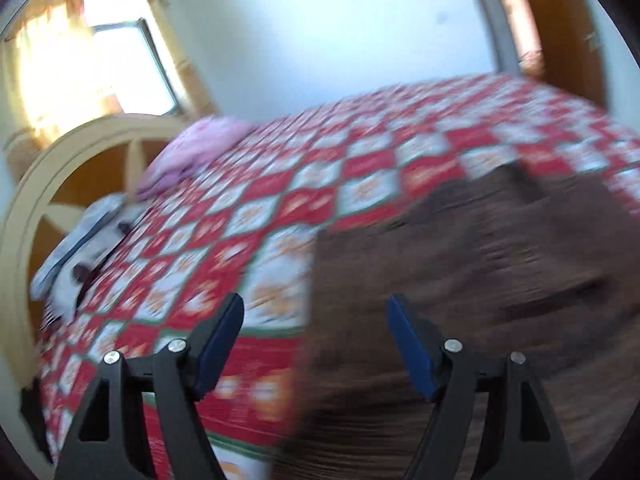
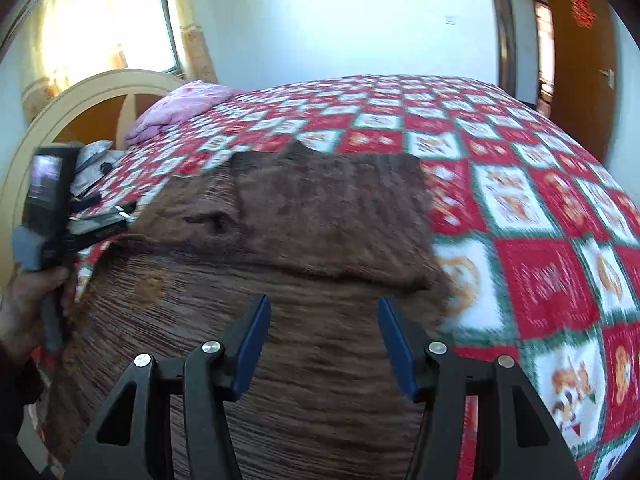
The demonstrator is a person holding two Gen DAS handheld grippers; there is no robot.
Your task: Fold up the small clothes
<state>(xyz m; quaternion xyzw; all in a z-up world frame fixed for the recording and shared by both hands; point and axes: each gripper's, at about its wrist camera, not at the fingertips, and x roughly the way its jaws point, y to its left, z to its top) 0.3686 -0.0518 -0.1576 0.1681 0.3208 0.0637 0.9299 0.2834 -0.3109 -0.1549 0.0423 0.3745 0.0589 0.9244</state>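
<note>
Fabric of brown garment [image 2: 304,216] looks soft and limp – my left gripper [image 1: 316,344] and right gripper [image 2: 324,336] gape empty, so I would pinch its near hem corners.

I count one brown garment [image 2: 304,248] ahead of my two grippers, left [image 1: 315,322] and right [image 2: 323,322], one checkered bedspread [image 2: 532,200] beneath it, one pink quilt [image 2: 180,108] far ahead-left, and one headboard [image 2: 80,96] beyond.
</note>
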